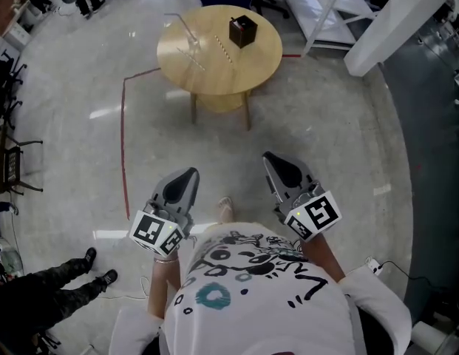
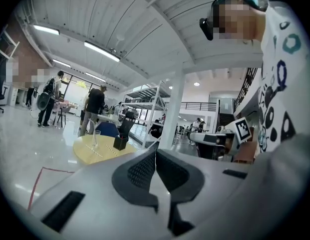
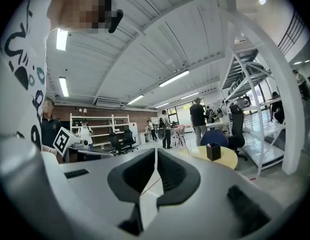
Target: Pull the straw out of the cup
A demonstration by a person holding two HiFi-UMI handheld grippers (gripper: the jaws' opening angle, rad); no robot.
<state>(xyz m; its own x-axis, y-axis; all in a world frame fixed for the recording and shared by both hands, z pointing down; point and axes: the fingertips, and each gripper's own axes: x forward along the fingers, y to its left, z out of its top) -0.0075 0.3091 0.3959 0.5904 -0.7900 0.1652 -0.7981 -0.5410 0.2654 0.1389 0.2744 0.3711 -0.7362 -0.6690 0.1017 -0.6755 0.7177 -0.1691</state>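
Step in hand, by my reading: approach, with no contact made yet. The cup [image 1: 192, 49] stands on the left part of the round table [image 1: 247, 72], the straw [image 1: 186, 29] leaning out of it and a black box [image 1: 242, 30] to its right. Left gripper [image 1: 186, 177] and right gripper [image 1: 273, 161] sit close to the body, each with jaws pressed together on nothing, well apart from the table and pointing toward it. Next move likely calls for closing that gap, parting one gripper's jaws around the straw above the rim, perhaps steadying the cup with the other
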